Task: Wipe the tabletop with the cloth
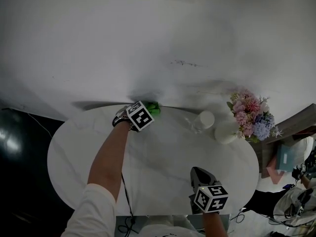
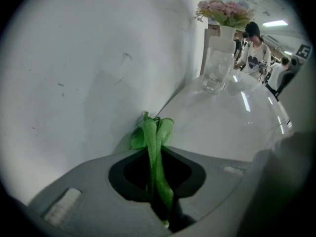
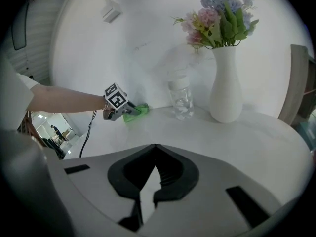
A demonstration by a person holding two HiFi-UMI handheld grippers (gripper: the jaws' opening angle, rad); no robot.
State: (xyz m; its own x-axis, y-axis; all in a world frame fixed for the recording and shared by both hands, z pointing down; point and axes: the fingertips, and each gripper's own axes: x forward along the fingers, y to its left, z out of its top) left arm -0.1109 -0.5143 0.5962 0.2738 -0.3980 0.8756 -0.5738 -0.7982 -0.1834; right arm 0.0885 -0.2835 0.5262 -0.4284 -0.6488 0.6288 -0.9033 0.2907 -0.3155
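Observation:
A green cloth (image 2: 157,149) is pinched between the jaws of my left gripper (image 2: 154,132), bunched at the tips against the white wall. In the head view this gripper (image 1: 148,110) sits at the far edge of the white oval table (image 1: 163,162), with the cloth (image 1: 154,107) showing just past its marker cube. My right gripper (image 1: 198,173) hovers near the table's front edge, jaws closed together with nothing in them. From the right gripper view, the left gripper (image 3: 129,110) and cloth (image 3: 138,111) lie far across the table.
A clear glass (image 1: 204,120) and a white vase (image 1: 226,131) of pink and blue flowers (image 1: 251,118) stand at the table's far right. The wall runs along the far edge. A cable (image 1: 126,194) hangs at the front. People stand in the background (image 2: 254,53).

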